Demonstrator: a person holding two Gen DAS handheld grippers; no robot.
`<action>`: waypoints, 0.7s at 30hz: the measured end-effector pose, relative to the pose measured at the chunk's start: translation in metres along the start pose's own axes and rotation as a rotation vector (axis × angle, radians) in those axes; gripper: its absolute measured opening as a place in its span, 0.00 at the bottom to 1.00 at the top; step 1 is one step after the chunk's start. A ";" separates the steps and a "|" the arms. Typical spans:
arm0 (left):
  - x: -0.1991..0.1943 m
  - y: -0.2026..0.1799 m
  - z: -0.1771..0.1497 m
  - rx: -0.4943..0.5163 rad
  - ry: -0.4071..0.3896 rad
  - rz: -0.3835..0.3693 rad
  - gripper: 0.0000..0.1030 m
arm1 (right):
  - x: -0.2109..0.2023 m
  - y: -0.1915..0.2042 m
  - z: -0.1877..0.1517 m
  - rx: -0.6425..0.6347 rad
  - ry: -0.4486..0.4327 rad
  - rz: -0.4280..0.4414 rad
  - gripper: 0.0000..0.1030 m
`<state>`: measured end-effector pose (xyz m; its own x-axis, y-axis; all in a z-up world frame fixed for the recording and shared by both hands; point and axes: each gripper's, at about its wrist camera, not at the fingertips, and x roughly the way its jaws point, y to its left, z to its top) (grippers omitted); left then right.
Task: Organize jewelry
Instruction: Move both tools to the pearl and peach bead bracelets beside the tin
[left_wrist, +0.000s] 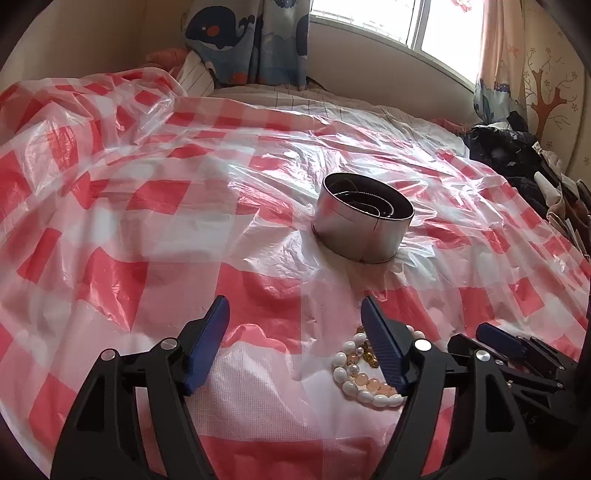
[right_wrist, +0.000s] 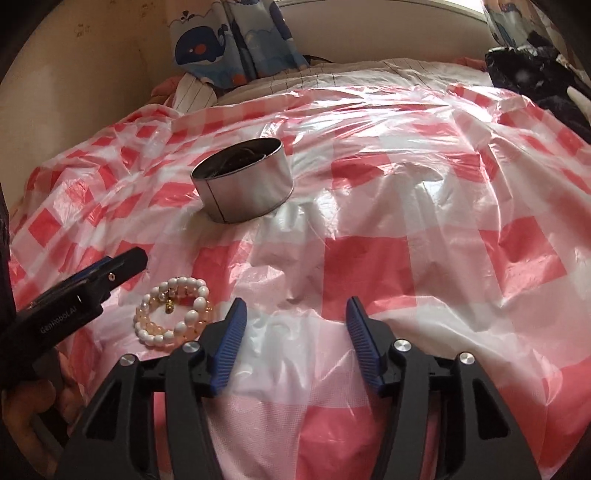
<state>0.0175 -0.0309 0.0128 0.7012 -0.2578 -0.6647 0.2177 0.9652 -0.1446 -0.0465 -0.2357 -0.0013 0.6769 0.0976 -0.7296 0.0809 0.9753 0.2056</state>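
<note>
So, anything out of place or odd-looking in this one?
Only the beaded bracelets: they lie in a loose heap on the checked plastic sheet, outside the round metal tin. Both grippers are open and empty. Nothing looks spilled or damaged.

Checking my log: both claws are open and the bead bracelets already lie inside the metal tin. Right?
Not quite. The bracelets lie on the checkered sheet, outside the tin, as the right wrist view shows. Both the left claw and the right claw are open.
</note>
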 end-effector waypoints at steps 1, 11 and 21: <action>0.000 -0.001 -0.001 0.006 -0.001 0.005 0.72 | 0.000 0.000 0.000 -0.002 -0.003 0.001 0.53; 0.000 -0.005 -0.001 0.019 -0.006 0.025 0.78 | -0.001 -0.002 -0.002 0.008 -0.016 0.002 0.57; 0.002 -0.005 -0.002 0.025 -0.001 0.033 0.80 | 0.000 -0.001 -0.001 0.003 -0.016 0.005 0.60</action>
<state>0.0166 -0.0366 0.0111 0.7091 -0.2259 -0.6679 0.2113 0.9718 -0.1043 -0.0475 -0.2362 -0.0021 0.6886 0.0990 -0.7184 0.0799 0.9742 0.2109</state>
